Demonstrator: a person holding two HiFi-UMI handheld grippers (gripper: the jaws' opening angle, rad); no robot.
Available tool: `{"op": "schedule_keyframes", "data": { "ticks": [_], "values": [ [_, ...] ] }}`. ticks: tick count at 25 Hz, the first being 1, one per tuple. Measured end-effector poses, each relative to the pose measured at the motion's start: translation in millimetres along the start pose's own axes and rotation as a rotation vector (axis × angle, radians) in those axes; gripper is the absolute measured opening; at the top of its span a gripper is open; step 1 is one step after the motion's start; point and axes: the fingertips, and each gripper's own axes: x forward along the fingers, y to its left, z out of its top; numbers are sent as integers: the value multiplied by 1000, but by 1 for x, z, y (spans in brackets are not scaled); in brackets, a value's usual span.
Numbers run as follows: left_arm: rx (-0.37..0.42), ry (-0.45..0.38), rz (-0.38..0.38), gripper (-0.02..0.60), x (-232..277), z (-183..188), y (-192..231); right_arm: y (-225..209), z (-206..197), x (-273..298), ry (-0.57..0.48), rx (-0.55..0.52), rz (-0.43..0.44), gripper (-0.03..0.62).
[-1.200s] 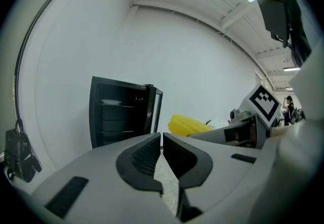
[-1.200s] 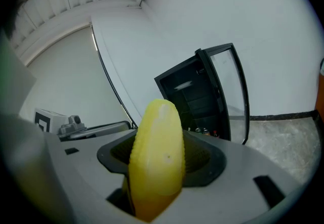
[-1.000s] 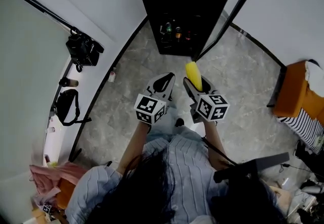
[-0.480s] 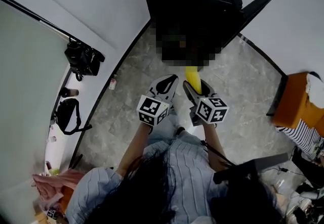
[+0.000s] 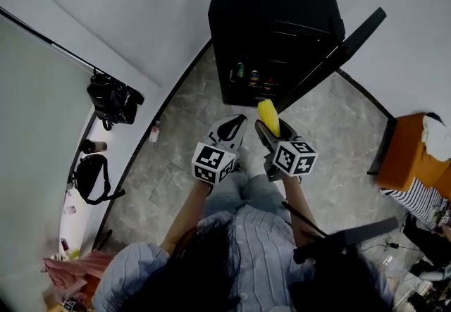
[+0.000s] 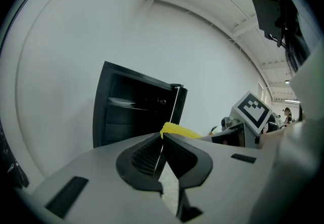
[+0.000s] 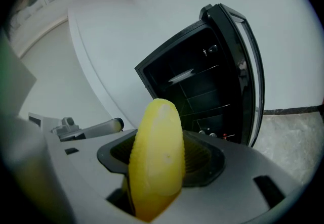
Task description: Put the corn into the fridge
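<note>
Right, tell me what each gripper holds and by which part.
The right gripper holds the corn by its lower end; the tip sticks out past it. The left gripper is shut, holding nothing.

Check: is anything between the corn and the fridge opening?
Nothing visible. The corn, clamped in the right gripper, points at the fridge, whose door is swung wide to the right. The left gripper, shut and empty, sits to the corn's left. Bottles stand on a lower shelf.
</note>
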Motion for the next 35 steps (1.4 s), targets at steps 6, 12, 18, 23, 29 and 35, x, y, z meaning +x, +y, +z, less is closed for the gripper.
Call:
{"op": "schedule_keyframes", "data": {
  "ticks": [6, 12, 18, 23, 29, 35],
  "values": [
    [8, 17, -21, 8, 26, -11, 10, -31, 8, 29, 18, -31, -27, 256],
    [23, 6, -20, 8, 52, -6, 28, -64, 19, 65, 25, -48, -56, 257],
    [25, -10, -3, 8, 73, -1, 44, -106, 42, 108, 16, -86, -102, 256],
    [44, 19, -10, 8, 84, -16, 47, -144, 54, 144, 45, -92, -152, 256],
    [55, 34, 1, 8, 95, -26, 54, -175, 63, 182, 90, -165, -188, 256],
    [50, 32, 19, 8, 105, -27, 63, -189, 60, 212, 145, -231, -202, 256]
  ]
}}
